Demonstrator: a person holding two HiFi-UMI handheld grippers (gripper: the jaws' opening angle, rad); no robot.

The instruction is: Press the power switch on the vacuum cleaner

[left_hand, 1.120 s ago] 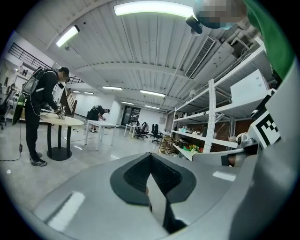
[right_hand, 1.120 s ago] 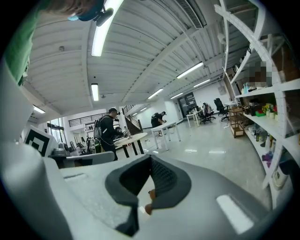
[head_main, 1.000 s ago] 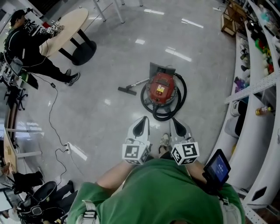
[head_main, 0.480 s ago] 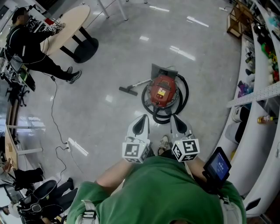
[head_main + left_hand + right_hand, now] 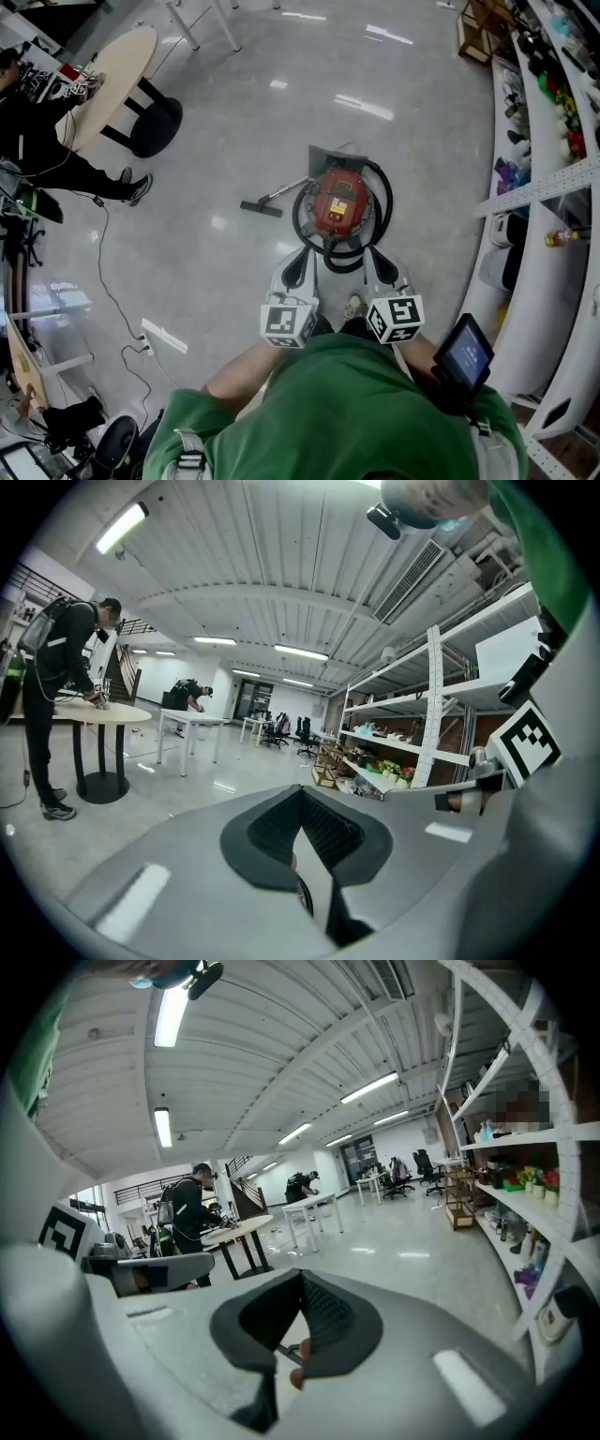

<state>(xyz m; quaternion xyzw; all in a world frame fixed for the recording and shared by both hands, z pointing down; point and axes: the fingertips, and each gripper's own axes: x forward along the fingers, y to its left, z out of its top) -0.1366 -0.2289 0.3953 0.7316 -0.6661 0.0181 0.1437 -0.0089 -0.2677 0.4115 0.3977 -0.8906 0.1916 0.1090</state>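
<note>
Just ahead, red vacuum cleaner (image 5: 339, 202).

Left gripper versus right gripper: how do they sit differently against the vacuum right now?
The left gripper points toward the left side of the black hose looped round the vacuum cleaner; the right gripper points toward its right side. A small lit screen sits beside the right gripper's arm; the left gripper has none. Shared: both have jaws shut on nothing, and in the head view both tips lie at the hose's near edge, short of the red body.
</note>
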